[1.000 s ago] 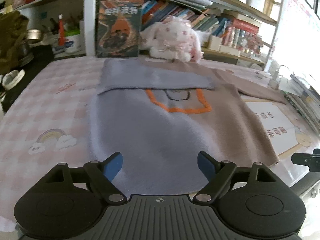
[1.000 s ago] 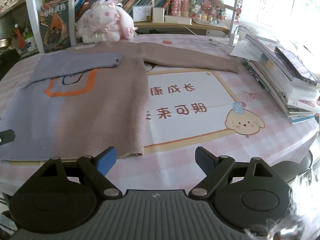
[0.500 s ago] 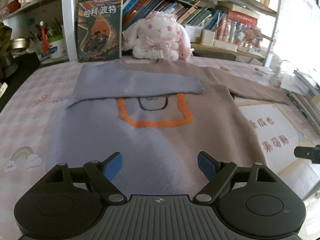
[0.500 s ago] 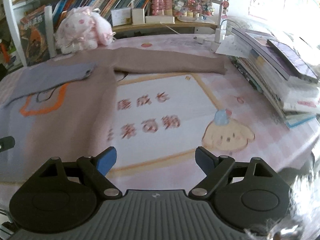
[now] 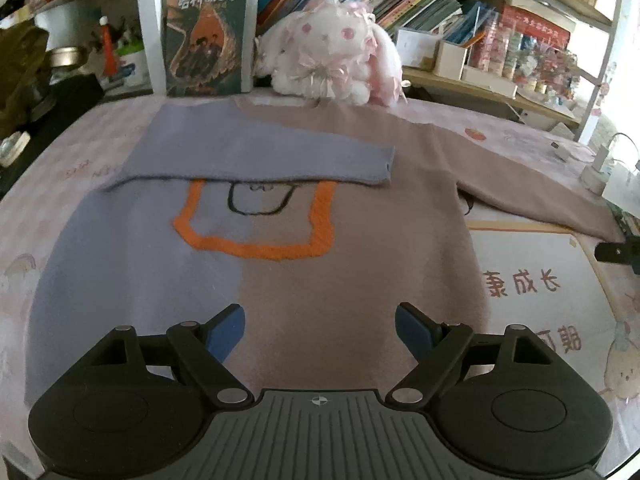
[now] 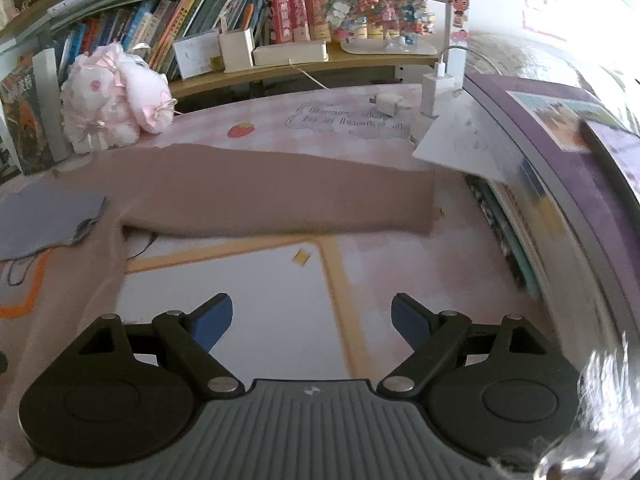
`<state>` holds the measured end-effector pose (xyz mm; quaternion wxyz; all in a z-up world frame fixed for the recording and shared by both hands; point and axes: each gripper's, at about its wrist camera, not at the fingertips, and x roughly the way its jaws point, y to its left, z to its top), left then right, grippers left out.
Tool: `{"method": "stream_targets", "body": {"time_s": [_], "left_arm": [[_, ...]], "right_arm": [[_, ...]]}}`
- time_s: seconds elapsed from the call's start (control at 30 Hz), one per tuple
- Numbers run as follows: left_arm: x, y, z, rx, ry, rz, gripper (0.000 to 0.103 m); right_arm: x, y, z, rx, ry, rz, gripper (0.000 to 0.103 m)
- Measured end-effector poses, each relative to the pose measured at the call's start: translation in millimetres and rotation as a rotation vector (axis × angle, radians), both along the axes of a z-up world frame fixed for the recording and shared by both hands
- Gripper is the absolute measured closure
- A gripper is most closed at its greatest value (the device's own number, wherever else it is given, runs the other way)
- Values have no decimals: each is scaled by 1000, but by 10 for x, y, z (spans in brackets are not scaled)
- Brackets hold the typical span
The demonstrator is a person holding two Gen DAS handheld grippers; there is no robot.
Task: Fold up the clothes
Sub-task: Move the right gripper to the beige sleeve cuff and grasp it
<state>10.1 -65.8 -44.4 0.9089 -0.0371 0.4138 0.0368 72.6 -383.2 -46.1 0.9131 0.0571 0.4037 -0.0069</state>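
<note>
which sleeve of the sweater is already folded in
The grey-blue sleeve: it lies folded across the chest above the orange outline. The brown sleeve is stretched straight out sideways on the table.

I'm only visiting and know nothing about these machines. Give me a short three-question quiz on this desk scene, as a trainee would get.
1. True or false: the grey-blue sleeve of the two-tone knitted sweater already lies folded across its chest.
2. Which sleeve lies stretched out flat? A) the brown sleeve B) the grey-blue one C) neither
3. Fill in: the left tongs and right tongs both stand ____, with nothing between them.

Key: 1 true; 2 A; 3 open. The white and pink plush rabbit sits beyond the sweater's collar, by the bookshelf.
</note>
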Motion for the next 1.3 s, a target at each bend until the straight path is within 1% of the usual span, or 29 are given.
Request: {"method": "stream_targets", "body": {"time_s": [0.13,0.33,0.5,0.7,0.87,0.97,1.0,1.03,1.07,1.13,1.2,1.3], "left_arm": [[-37,-107,7,22,4,52,18],[-55,-164,9,40,22,104,18],[-42,-236,21,65,31,104,18],[-45,-291,30,91,41,103,18],[-42,-287,17,99,57,123,18],[-37,-284,13,103,62,129,18],[-35,-283,11,105,64,131,18],[-33,-282,10,106,66,133,18],[-31,-282,9,108,67,134,18],[-21,-290,10,112,68,132,18],[-12,-296,13,116,67,130,18],[5,-295,11,115,66,127,18]], "right_arm": [[227,-180,-54,16,7,6,17],[476,-382,-119,51,5,-45,19],[656,-512,-173,50,4,-105,19],[807,-657,-283,121,33,-173,20],[921,-654,-310,108,-1,-180,19],[995,-669,-323,149,-28,-171,20],[1024,-670,-326,171,-37,-165,25],[1045,-670,-329,199,-48,-156,33],[1062,-668,-332,231,-59,-145,37],[1102,-658,-341,283,-69,-132,48],[1126,-656,-350,337,-73,-131,50],[1111,-647,-332,383,-81,-127,50]]}}
